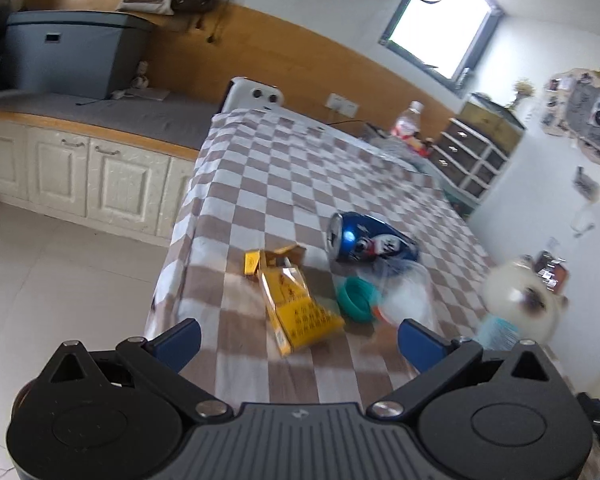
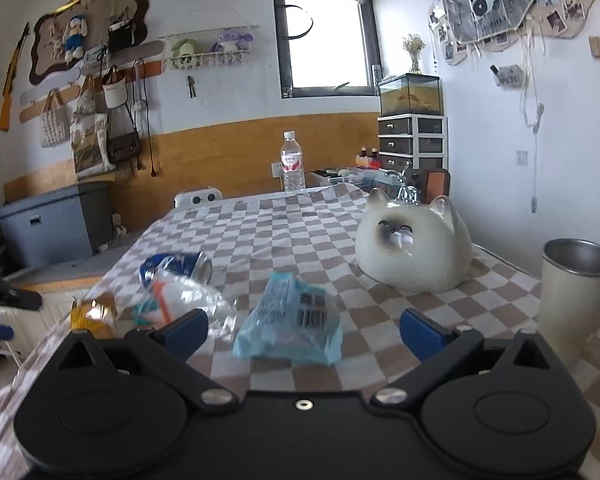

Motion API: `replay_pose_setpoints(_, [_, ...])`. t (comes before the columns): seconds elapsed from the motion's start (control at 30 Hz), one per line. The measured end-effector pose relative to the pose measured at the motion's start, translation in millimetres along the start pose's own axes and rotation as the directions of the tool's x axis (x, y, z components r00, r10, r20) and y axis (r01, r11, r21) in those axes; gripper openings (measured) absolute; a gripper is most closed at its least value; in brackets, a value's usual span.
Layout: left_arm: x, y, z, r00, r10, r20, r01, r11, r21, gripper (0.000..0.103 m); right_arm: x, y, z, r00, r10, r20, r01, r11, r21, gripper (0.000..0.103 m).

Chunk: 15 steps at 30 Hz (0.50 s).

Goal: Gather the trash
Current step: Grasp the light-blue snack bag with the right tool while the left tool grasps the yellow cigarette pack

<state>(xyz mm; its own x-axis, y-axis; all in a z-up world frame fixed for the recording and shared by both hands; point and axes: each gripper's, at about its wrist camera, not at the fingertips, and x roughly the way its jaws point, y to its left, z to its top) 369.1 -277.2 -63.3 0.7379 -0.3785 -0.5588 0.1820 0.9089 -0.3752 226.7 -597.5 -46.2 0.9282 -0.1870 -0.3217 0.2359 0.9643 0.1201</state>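
Trash lies on the checkered tablecloth (image 1: 284, 168). In the left wrist view an open yellow cigarette pack (image 1: 296, 308) lies just ahead of my open, empty left gripper (image 1: 298, 340). To its right are a teal-capped crushed clear plastic bottle (image 1: 396, 296) and a dented blue can (image 1: 374, 242) on its side. In the right wrist view my open, empty right gripper (image 2: 302, 332) hovers over a light blue plastic wrapper (image 2: 292, 320). The crushed bottle (image 2: 188, 298), the can (image 2: 176, 266) and the yellow pack (image 2: 94, 314) lie to its left.
A white cat-shaped ornament (image 2: 414, 246) sits on the table's right side, and a metal cup (image 2: 574, 300) stands near the right edge. An upright water bottle (image 2: 293, 164) stands at the far end. White cabinets (image 1: 76, 172) and a tiled floor (image 1: 60, 292) lie left of the table.
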Motion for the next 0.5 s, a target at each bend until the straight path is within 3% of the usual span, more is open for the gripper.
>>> replay_pose_setpoints(0.13, [29,-9,8,0.998,0.06,0.01,-0.06,0.998,-0.006,0.103,34,-23,12,0.995,0.097,-0.017,-0.094,0.987,0.133,0.091])
replay_pose_setpoints(0.3, [55,-17,6,0.995,0.097,-0.003,-0.097,0.994,0.043,0.103,84,-36,14,0.992,0.112,-0.051,-0.098,0.97,0.224,0.08])
replay_pose_setpoints(0.5, [71,-23,1,0.992,0.124,0.001,-0.123,0.986,0.111,0.103,138,-50,2,0.982,0.155,-0.108,-0.105,0.923,0.369,0.078])
